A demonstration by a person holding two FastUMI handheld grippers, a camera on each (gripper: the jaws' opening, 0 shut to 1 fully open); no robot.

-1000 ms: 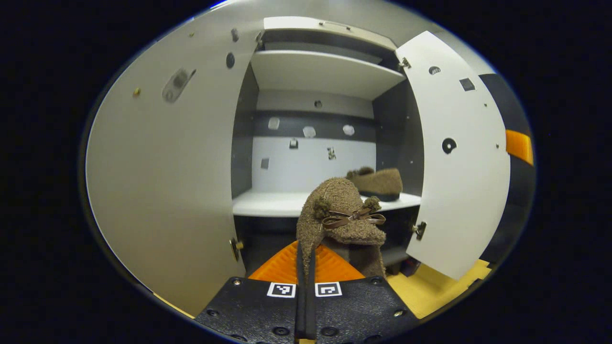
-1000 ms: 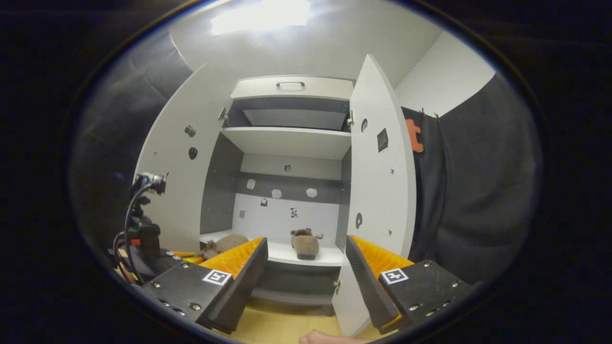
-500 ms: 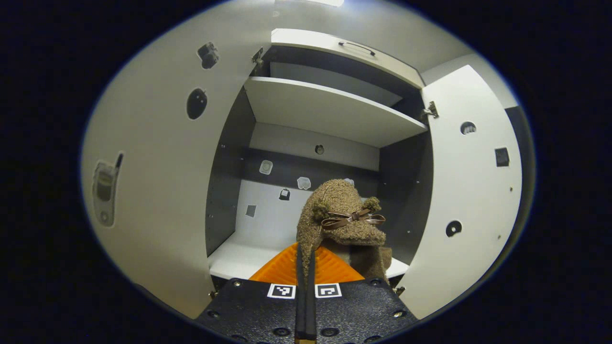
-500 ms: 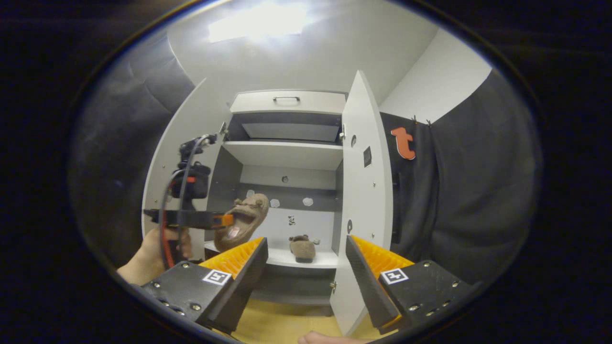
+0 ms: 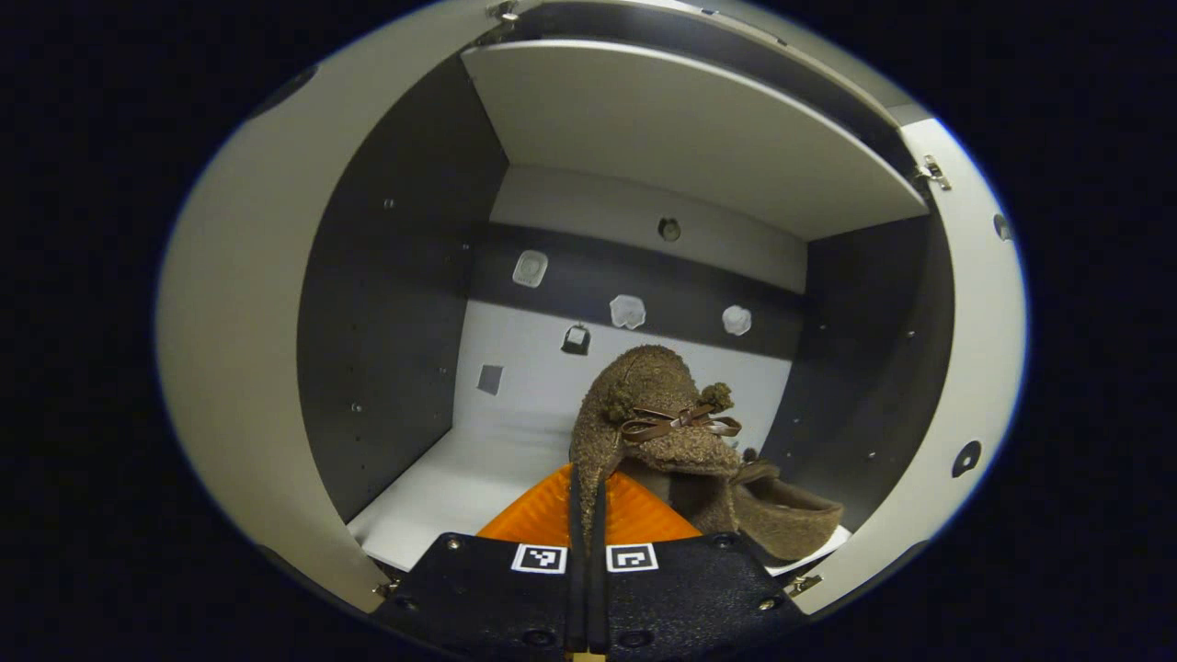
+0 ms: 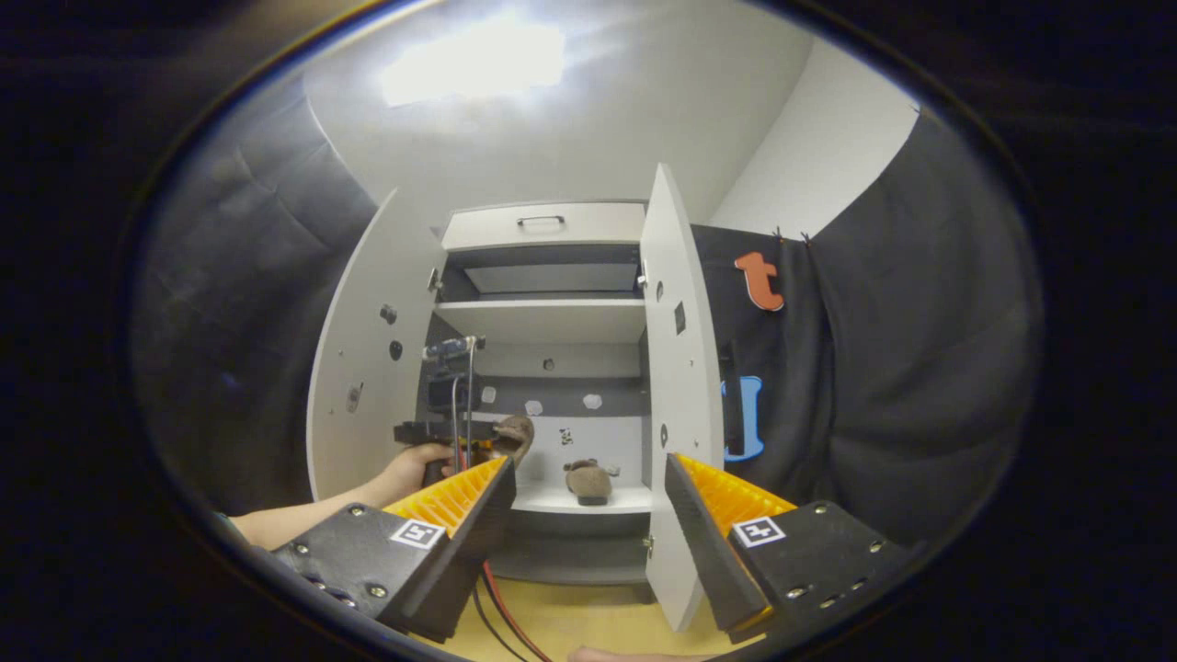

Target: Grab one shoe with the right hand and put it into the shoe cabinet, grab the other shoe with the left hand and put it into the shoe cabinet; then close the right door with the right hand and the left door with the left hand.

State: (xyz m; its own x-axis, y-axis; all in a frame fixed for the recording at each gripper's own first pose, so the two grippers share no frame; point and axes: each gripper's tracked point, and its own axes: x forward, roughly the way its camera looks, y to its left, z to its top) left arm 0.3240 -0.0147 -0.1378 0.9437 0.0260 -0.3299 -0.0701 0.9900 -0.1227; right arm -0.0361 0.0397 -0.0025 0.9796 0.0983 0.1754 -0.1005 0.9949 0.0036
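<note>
Inside the shoe cabinet (image 6: pixel 542 276), one shoe (image 6: pixel 588 480) sits on the lower shelf (image 6: pixel 570 499), toward its right side, near the right door (image 6: pixel 676 395). The left hand-held gripper (image 5: pixel 586 515) holds the other shoe (image 5: pixel 648 428) above that shelf, to the left of the first shoe, between the left door (image 6: pixel 363 386) and the right door, both standing open. An upper shelf (image 5: pixel 680 138) lies overhead. The right hand-held gripper (image 6: pixel 588 524) hangs in front of the cabinet, well apart from it.

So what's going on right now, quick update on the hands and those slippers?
Left gripper shut on fuzzy brown slipper, inside the cabinet. Right gripper open, empty, back from cabinet. Other slipper on shelf. Both doors open; nothing in the way.
</note>
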